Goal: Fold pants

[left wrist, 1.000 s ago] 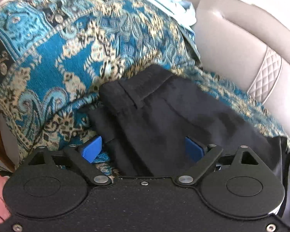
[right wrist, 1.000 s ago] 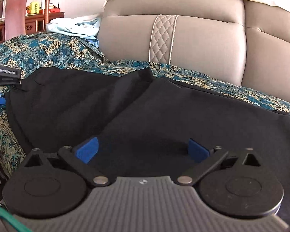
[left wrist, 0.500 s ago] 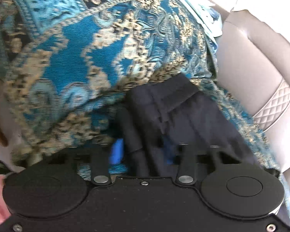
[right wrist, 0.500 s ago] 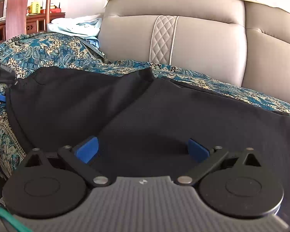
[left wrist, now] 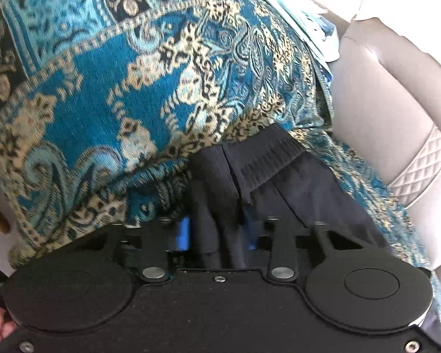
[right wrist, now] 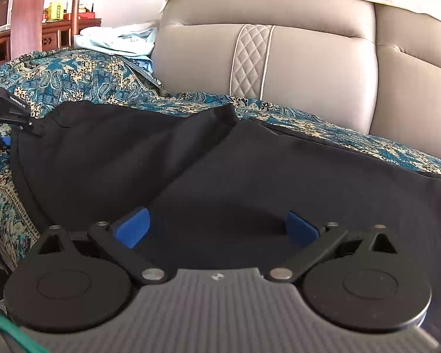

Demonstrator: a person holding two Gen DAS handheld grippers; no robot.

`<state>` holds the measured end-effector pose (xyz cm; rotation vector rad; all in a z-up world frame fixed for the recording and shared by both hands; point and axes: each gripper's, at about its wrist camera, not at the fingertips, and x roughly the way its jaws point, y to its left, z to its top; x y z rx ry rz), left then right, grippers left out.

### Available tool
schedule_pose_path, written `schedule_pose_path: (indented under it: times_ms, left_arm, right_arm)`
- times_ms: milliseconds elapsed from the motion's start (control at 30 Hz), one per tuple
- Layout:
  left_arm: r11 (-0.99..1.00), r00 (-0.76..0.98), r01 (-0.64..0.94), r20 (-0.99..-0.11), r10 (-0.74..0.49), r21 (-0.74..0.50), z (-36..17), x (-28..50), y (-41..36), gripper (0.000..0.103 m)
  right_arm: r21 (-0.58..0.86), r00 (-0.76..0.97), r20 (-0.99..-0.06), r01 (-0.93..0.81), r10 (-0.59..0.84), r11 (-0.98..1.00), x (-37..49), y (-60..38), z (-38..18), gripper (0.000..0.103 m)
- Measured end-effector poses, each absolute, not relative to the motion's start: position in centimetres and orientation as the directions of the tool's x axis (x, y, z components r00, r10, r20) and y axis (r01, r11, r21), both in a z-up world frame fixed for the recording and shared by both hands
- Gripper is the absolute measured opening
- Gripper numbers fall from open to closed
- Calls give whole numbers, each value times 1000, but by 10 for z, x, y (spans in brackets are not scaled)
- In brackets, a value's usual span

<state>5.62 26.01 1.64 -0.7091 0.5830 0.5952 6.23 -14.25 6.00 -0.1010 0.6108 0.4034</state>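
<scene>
Black pants [right wrist: 250, 176] lie spread on a blue patterned throw [right wrist: 73, 76] over a sofa. In the left wrist view my left gripper [left wrist: 217, 232] is shut on a bunched fold of the pants' waistband end [left wrist: 258, 161], its blue pads pressed to the cloth. That gripper also shows in the right wrist view [right wrist: 6, 108] at the far left edge of the pants. My right gripper [right wrist: 217, 229] is open, its blue pads wide apart just above the black cloth, holding nothing.
The beige leather sofa back [right wrist: 279, 53] rises behind the pants. A light blue garment pile [right wrist: 117, 38] lies on the throw at the back left. Wooden furniture [right wrist: 26, 14] stands at the far left.
My left gripper closed on the waistband edge and pulled it up into a bunch. The right gripper stayed open and hardly moved.
</scene>
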Motion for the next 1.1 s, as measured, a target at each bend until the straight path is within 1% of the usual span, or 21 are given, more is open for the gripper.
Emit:
schedule_pose_path:
  times_ms: [33,67,200,300,400,500,600,667,700,767,867,933,967,1000,1033,1067,1100]
  left_arm:
    - [618,691,-668,-654,308,-415,20,54,258,18]
    - [628,700,-659,-641,314,-413,23,52,256,15]
    - [703,751,-598,-576,323,-385,48,47,238,13]
    - [763,813,-513,-508,285,-393,74,49,218,13]
    - [824,878,-397,-430,212,-405,103,56,187,13]
    - [890,927,-253,-359,110,-379,127,68,139,13]
    - [928,946,-95,-322,-28,-359,137,77,82,13]
    - [938,942,1,-313,-117,-345,137,83,43,13]
    - [942,936,45,-316,-156,-332,134,86,22,13]
    - [947,905,122,-357,-230,-298,122,94,-21,14]
    - [943,815,223,-483,-319,-245,89,109,-78,15]
    - [936,737,273,-578,-351,-220,65,115,-106,17]
    - [930,712,299,-599,-367,-215,57,115,-114,21]
    - [931,725,316,-587,-360,-182,54,109,-122,22]
    - [934,745,335,-573,-343,-124,55,102,-129,28]
    - [930,743,355,-577,-339,-89,57,99,-133,41]
    - [922,734,377,-580,-354,-85,60,97,-133,45]
  right_arm:
    - [26,742,-578,-398,339,917,63,-143,60,103]
    - [26,740,-580,-400,340,916,63,-143,61,103]
    - [39,721,-594,-417,357,908,65,-147,65,103]
    - [95,716,-590,-398,373,912,67,-161,72,103]
    - [176,736,-558,-346,383,922,71,-187,83,103]
    - [239,773,-530,-258,348,936,77,-223,94,103]
    - [315,800,-522,-141,296,938,80,-266,99,103]
    - [363,819,-512,-68,260,929,78,-296,99,103]
    - [374,827,-508,-43,243,927,75,-307,99,103]
    - [379,843,-502,13,194,925,69,-327,98,103]
    - [403,854,-500,80,146,911,59,-353,95,103]
    - [427,851,-505,106,141,898,55,-365,91,103]
    - [432,849,-509,111,140,895,53,-369,89,103]
    - [432,846,-514,113,141,895,51,-372,88,103]
    - [427,844,-517,111,142,897,49,-372,86,103]
    - [419,842,-521,108,142,902,48,-371,84,103]
    - [413,840,-523,103,143,905,48,-371,83,103]
